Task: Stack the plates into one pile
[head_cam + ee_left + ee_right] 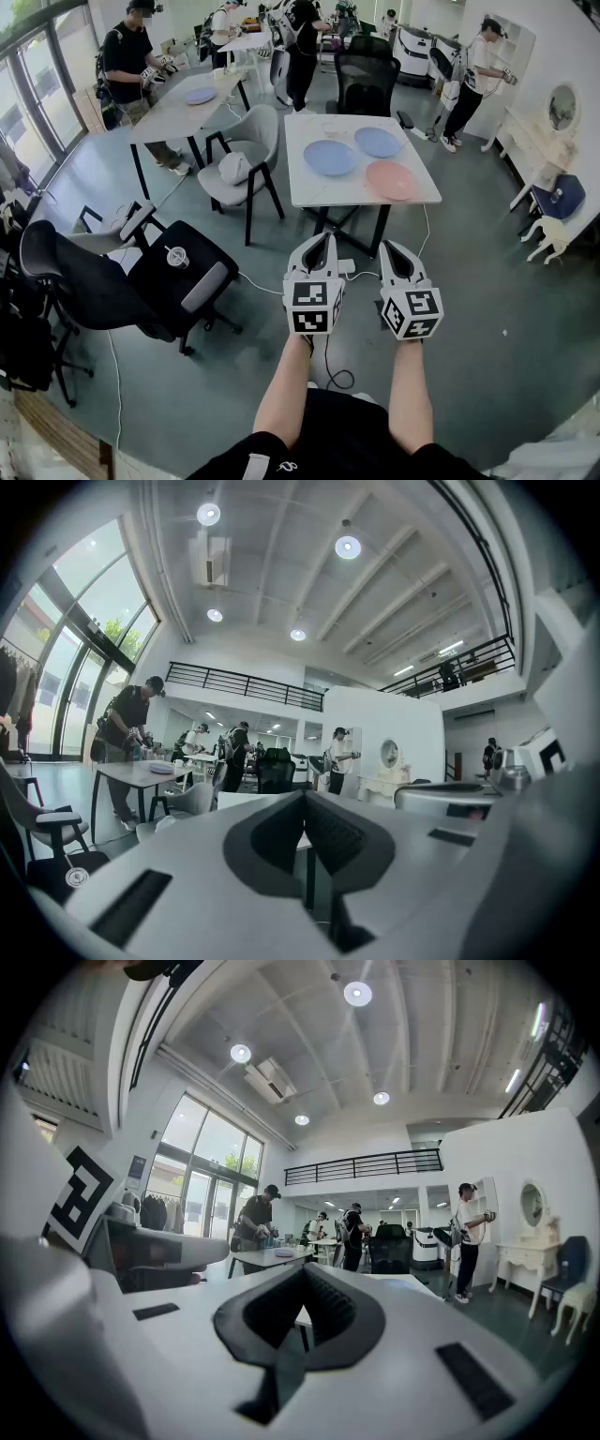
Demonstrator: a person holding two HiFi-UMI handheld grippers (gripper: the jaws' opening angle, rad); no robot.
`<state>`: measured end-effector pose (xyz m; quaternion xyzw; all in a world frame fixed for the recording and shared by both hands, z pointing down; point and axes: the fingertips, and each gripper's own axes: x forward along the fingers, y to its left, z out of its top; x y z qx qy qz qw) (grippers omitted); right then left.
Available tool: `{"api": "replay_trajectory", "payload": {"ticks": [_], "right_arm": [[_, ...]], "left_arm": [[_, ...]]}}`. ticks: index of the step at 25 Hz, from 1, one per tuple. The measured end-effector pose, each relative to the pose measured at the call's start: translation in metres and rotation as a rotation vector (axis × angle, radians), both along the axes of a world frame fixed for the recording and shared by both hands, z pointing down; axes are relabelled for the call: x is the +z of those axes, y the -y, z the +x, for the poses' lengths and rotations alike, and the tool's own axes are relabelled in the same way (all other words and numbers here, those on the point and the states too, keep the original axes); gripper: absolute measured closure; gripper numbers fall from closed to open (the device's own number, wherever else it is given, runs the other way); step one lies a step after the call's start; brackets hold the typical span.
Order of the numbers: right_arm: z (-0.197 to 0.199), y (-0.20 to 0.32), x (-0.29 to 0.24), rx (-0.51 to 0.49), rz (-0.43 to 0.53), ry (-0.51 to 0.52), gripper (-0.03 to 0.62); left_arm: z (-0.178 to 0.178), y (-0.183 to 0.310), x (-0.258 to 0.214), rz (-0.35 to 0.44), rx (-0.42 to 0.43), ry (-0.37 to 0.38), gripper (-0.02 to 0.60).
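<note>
Three plates lie apart on a white table [309, 192] ahead of me: a blue plate [330, 157] at its middle, a second blue plate [378, 142] further back right, and a pink plate [391, 179] at the front right. My left gripper [322, 242] and right gripper [386, 249] are held side by side over the floor, well short of the table. Both are shut with nothing between the jaws, as the left gripper view [303, 803] and the right gripper view [302, 1279] show. The table edge [234, 801] sits just behind the left jaws.
A grey chair [246, 159] stands left of the table and a black office chair [366, 75] behind it. A black seat with a cup [176, 256] is at my left. Cables [328, 361] lie on the floor. Several people work at other tables, one by a white vanity [534, 150].
</note>
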<state>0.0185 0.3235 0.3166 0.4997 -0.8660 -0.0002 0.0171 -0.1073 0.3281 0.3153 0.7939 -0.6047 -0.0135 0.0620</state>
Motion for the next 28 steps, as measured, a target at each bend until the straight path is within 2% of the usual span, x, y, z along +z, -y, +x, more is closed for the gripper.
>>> {"api": "replay_trajectory", "payload": {"ticks": [6, 10, 13, 19, 24, 28], "right_arm": [[0.0, 0.006, 0.003, 0.0, -0.005, -0.006, 0.588], [0.022, 0.018, 0.007, 0.11, -0.029, 0.095, 0.586], [0.031, 0.023, 0.019, 0.173, -0.051, 0.079, 0.586], [0.029, 0.028, 0.023, 0.151, -0.071, 0.081, 0.586], [0.037, 0.032, 0.03, 0.206, -0.092, 0.038, 0.586], [0.035, 0.031, 0.032, 0.205, -0.101, 0.035, 0.586]], "left_arm": [[-0.006, 0.007, 0.008, -0.016, -0.012, -0.006, 0.566], [-0.009, 0.012, 0.018, -0.039, -0.014, -0.012, 0.566], [-0.016, 0.018, 0.024, -0.05, -0.024, -0.026, 0.566], [-0.021, 0.025, 0.036, -0.076, -0.027, -0.05, 0.566], [-0.02, 0.029, 0.044, -0.093, -0.015, -0.062, 0.566], [-0.025, 0.032, 0.046, -0.108, -0.017, -0.076, 0.566]]}}
